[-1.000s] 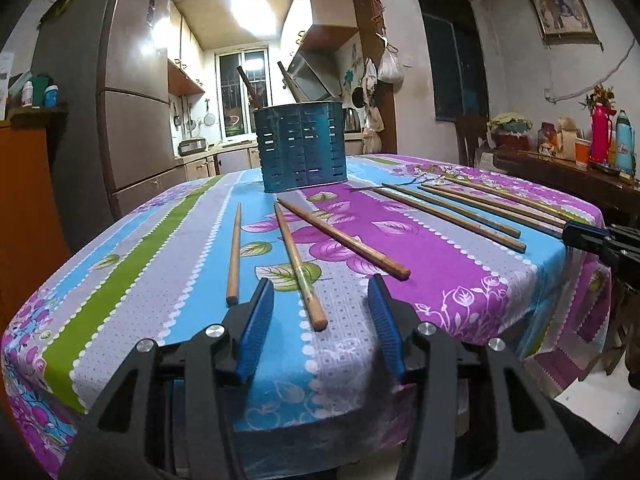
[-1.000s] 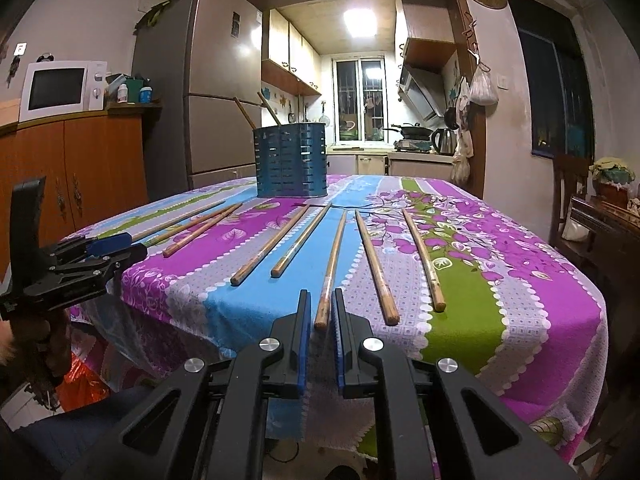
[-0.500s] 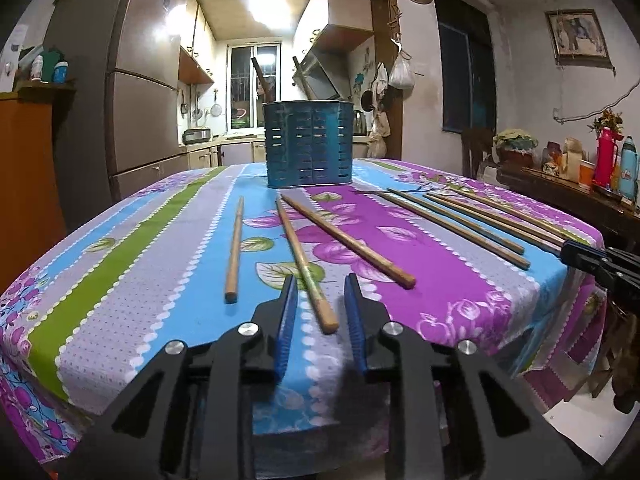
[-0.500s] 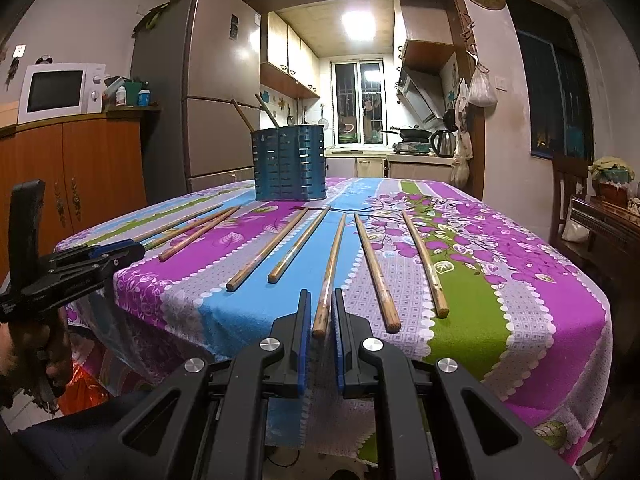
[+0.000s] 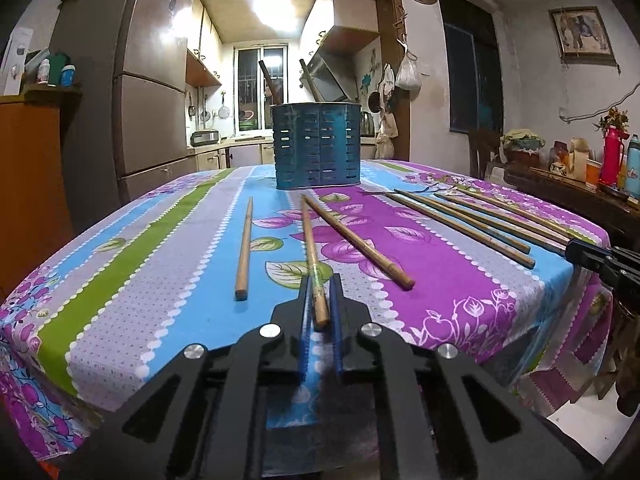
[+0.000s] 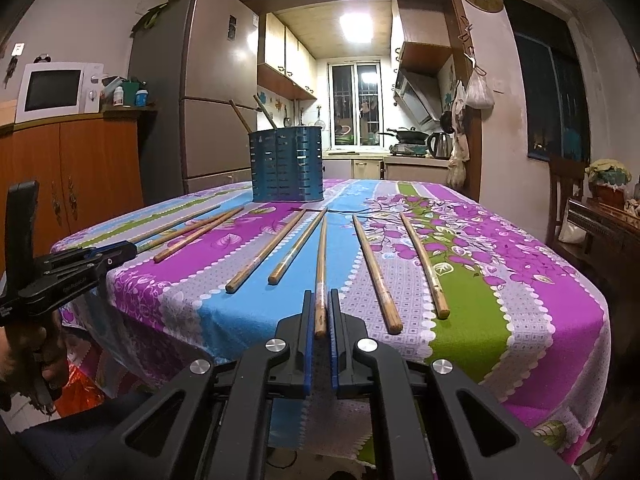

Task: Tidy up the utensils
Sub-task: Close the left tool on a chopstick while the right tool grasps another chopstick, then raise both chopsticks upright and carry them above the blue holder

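Matt wooden chopsticks [image 5: 245, 248] lie on a soft printed cloth [image 5: 160, 280]; the slotted blue holder [image 5: 318, 148] looks like dull painted metal.

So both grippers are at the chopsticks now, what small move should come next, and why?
Probably lift both a little. The left gripper, whose jaws have just been closing, and the right gripper each pinch the near end of a chopstick lying flat on the tablecloth; the blue holder stands beyond.

We found nothing we could read. The left gripper [image 6: 120, 254] bore a faint line of print on its arm, too small and blurred for us to make out.
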A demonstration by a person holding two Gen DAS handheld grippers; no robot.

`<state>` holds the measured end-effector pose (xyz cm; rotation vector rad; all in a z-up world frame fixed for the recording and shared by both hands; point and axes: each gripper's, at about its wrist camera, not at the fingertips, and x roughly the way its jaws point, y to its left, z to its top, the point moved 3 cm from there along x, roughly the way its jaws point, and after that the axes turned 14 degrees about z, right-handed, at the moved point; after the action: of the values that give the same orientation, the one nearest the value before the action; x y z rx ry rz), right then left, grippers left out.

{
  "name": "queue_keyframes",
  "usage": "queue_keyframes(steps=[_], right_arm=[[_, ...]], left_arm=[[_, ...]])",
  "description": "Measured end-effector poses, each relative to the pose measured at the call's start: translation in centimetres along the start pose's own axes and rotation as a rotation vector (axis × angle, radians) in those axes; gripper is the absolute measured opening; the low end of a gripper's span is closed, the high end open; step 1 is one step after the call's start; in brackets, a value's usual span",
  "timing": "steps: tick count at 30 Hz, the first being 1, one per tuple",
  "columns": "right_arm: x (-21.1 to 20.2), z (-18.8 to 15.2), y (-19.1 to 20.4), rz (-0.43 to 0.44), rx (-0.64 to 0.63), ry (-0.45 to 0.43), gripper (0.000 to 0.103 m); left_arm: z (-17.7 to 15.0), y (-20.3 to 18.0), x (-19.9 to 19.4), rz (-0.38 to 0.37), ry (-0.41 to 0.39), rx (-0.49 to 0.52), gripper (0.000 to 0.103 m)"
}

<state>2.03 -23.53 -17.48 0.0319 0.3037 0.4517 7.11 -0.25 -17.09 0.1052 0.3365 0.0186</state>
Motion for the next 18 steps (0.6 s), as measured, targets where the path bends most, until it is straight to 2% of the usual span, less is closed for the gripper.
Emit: queue_keyframes(steps=[4, 8, 18], right_arm=[[-1.0, 1.1, 0.1, -0.005, -0.004, -0.022, 0.007], [-2.7, 3.8, 0.7, -0.007, -0.040, -0.067, 0.007], [-4.7, 12.5, 0.4, 0.024, -0.115, -0.173, 0.007]], left_arm=[[1.4, 0.3, -1.0, 0.003, -0.043, 0.005, 0.006], [3.8, 0.7, -2.3, 0.000, -0.099, -0.006, 0.005], [12.2, 0.9, -3.2, -0.051, -0.245, -0.018, 0.005]])
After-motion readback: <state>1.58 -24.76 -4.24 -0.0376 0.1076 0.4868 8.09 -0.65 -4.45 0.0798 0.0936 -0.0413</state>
